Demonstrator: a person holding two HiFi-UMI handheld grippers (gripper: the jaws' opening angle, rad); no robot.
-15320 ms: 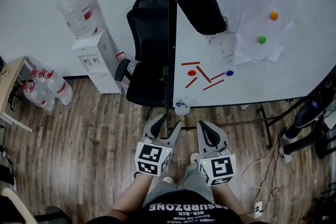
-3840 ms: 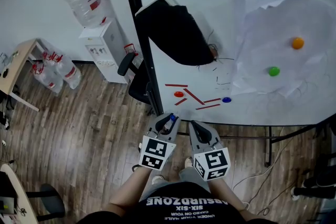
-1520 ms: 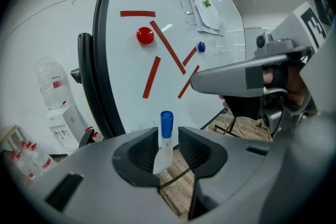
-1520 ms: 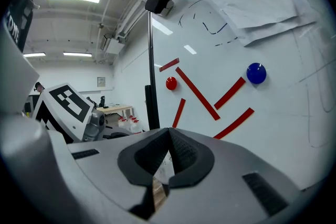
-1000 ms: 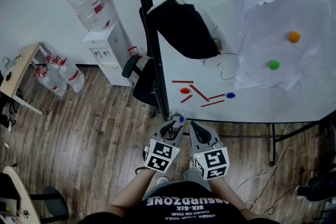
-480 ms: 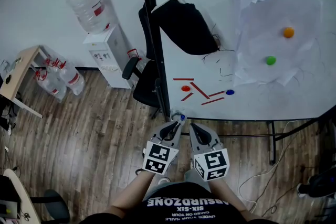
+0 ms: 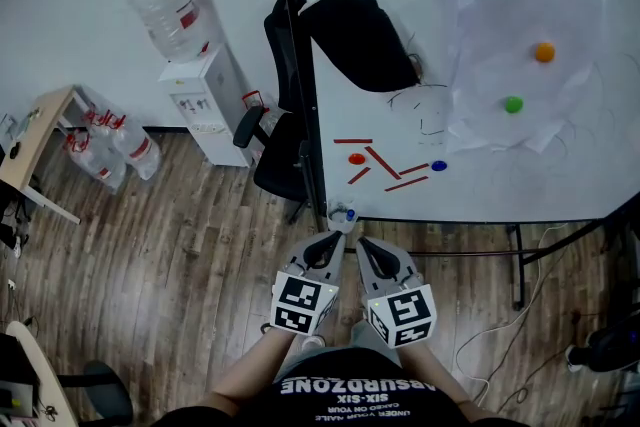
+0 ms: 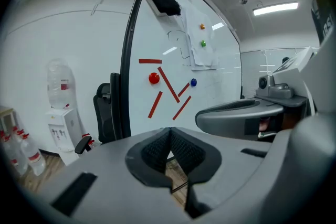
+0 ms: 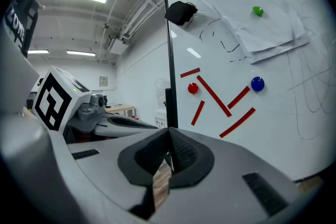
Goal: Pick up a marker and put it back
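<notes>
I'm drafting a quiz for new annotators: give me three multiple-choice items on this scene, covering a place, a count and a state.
1. What sits on the paper sheet? A. red and blue magnets B. orange magnet and green magnet C. nothing
2. How many red strips are on the whiteboard? A. three B. five C. eight
3. The left gripper is: A. shut, empty B. wide open C. shut on a marker
Key: 1 B, both lie on the sheet; 2 B, five strips show in the head view; 3 A, its pads, just closed, meet with nothing between.
</notes>
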